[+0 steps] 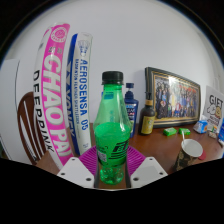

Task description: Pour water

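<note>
Green bottle (113, 128) stands upright, clamped between the tongs (112, 168).

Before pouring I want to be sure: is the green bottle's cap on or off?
On. The green bottle stands upright between the fingers, its black cap seated on the neck.

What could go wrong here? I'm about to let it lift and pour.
The bottle stands between the fingers, and whether the pads press it is unclear; it could slip or tip when lifted. Its black cap is still on, so nothing pours yet. The cup sits off to the side, so swinging over risks spilling on the table.
</note>
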The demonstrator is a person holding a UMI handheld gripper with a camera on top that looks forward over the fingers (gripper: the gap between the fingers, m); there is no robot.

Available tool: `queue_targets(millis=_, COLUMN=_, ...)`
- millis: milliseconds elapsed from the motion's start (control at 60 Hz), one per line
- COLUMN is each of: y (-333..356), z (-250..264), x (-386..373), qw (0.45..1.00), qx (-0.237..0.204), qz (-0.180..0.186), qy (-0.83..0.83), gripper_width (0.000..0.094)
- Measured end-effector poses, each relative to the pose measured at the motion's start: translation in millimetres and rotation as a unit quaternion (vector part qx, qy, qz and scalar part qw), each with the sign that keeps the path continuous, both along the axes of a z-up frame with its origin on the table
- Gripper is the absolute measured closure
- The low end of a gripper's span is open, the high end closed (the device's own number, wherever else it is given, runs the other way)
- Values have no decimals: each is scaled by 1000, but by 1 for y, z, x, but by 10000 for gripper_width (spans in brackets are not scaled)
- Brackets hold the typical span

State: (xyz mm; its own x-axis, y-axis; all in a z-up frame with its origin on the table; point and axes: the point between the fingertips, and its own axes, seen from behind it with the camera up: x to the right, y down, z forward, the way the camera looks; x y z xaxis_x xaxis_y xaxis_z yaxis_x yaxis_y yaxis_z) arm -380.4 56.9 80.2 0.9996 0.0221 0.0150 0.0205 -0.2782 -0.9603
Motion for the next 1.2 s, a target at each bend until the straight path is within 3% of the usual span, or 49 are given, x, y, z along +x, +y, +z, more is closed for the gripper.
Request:
queue_targets(millis=217, y=-3, z=24, x=11, qw=999, qx=13, qz=-9, qy=43, gripper_width=582)
queue_targets(millis=400, y=-15, z=93, x=37, qw=967, qx=43, qz=-19, qy=251, gripper_width=583)
queue_targets(millis=500, y=-18, z=121, x=49, qw=905, qx=37, qz=-22, qy=423, gripper_width=583)
queue_targets(millis=633, y=-21, z=135, x=72, qw=781, qx=17, qz=-21, qy=623, gripper_width=582)
queue_targets(millis=700, y=-20, z=132, x=75, qw=720, qx=0, qz=-6, qy=694, gripper_width=585)
queue_targets(millis=867, y=-22, z=127, x=85, qw=590, qx=-13, qz=-9, qy=807, gripper_width=583)
queue_targets(millis=1033, y=-23, z=120, x=83, qw=511, qx=-29, qz=-10, qy=859, gripper_width=584)
queue_targets(millis=1200, y=-22, z=118, x=81, qw=505, qx=-39, qz=-4, qy=862, gripper_width=584)
